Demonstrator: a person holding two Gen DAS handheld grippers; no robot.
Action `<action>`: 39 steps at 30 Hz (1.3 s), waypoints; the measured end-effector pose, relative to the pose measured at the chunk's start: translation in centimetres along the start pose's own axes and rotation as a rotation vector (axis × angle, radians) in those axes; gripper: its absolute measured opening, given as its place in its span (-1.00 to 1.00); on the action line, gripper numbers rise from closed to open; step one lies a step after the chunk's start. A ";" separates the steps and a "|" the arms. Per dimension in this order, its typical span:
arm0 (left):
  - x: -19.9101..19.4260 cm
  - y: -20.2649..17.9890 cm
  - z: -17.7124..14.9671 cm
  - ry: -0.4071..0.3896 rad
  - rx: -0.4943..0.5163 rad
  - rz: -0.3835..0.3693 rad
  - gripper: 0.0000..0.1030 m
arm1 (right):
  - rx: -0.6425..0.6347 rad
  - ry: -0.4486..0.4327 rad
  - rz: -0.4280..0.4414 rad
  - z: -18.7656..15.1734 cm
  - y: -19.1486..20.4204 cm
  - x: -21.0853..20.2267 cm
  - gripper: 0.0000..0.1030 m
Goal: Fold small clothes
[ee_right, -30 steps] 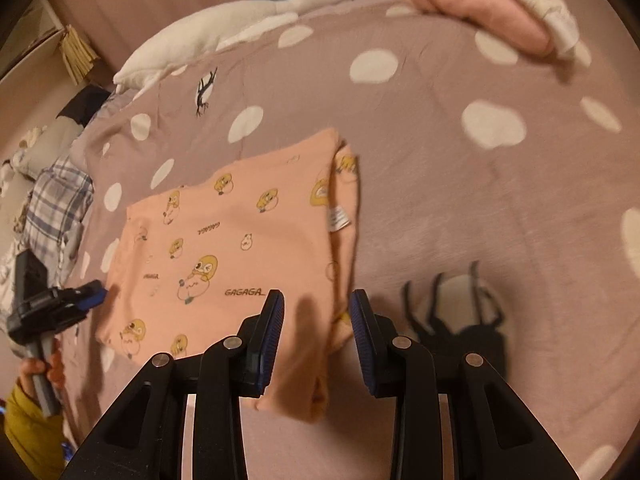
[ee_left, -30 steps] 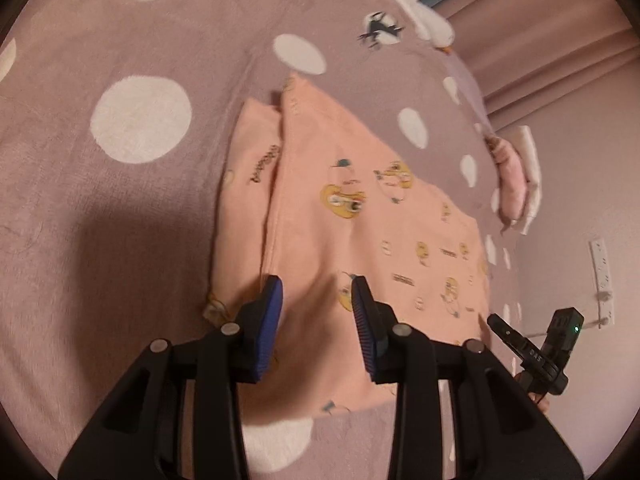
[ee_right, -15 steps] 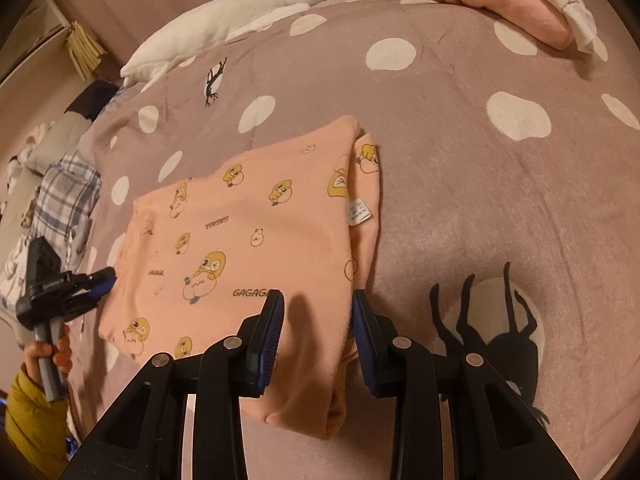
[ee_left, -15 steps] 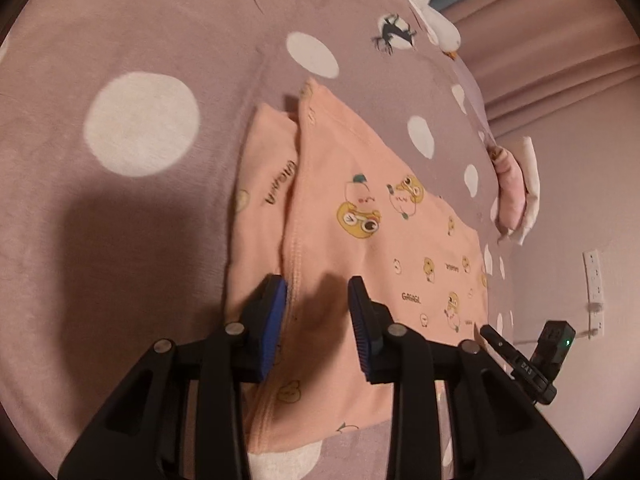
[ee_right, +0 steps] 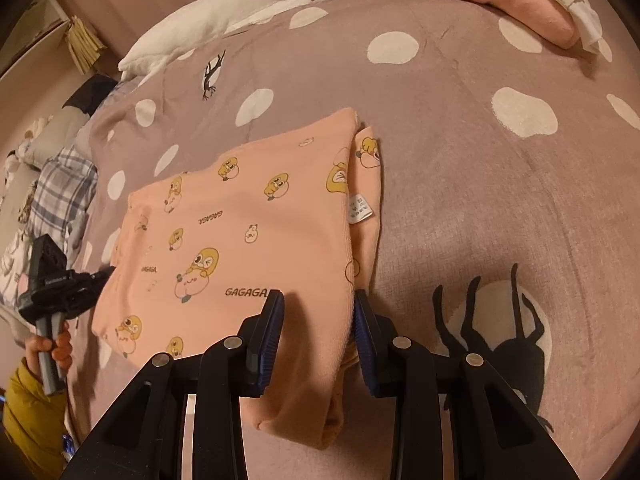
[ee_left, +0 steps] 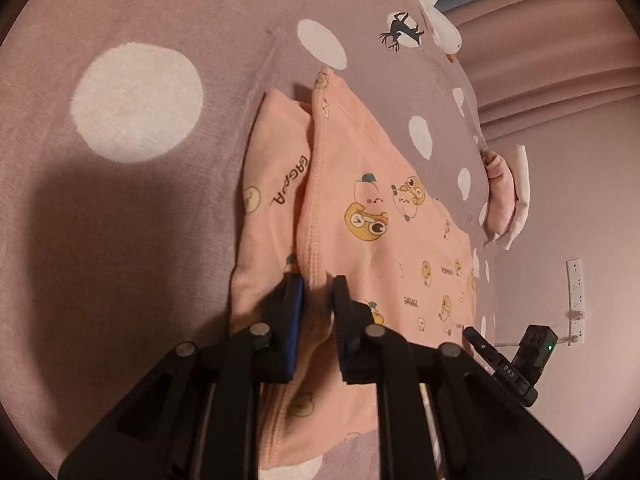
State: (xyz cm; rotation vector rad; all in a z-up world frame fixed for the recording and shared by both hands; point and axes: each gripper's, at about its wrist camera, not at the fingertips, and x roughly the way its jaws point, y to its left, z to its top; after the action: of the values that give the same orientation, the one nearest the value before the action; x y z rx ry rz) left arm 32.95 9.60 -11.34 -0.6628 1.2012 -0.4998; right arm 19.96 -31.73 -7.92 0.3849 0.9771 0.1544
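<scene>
A small peach garment (ee_left: pixel 380 248) printed with cartoon ducks lies folded flat on the mauve spotted bedspread (ee_left: pixel 140 200). It also shows in the right wrist view (ee_right: pixel 248 248). My left gripper (ee_left: pixel 318 300) has narrowed its jaws over the garment's stitched edge fold, with cloth between the blue pads. My right gripper (ee_right: pixel 318 320) is open and straddles the garment's opposite edge, close above the cloth. The right gripper shows small in the left wrist view (ee_left: pixel 508 364), and the left gripper in the right wrist view (ee_right: pixel 60 292).
A white goose plush (ee_right: pixel 248 12) lies along the far side of the bed. Folded pink and white clothes (ee_right: pixel 520 4) sit at the far right. A plaid cloth (ee_right: pixel 60 196) lies at the left. A wall socket strip (ee_left: pixel 575 288) is on the wall.
Both grippers moved down and forward onto the garment's edges. The left jaws narrowed around the stitched fold. The right jaws stayed open.
</scene>
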 end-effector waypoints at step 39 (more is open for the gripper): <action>-1.0 -5.5 -9.9 -0.177 0.431 0.493 -0.43 | -0.060 -0.026 -0.073 -4.0 1.4 -1.1 -0.80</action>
State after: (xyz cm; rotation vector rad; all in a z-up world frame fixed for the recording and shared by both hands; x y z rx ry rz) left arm 23.17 4.37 -8.89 -0.0313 0.9993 -0.2615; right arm 16.09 -29.76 -8.52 0.2955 0.9570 0.1117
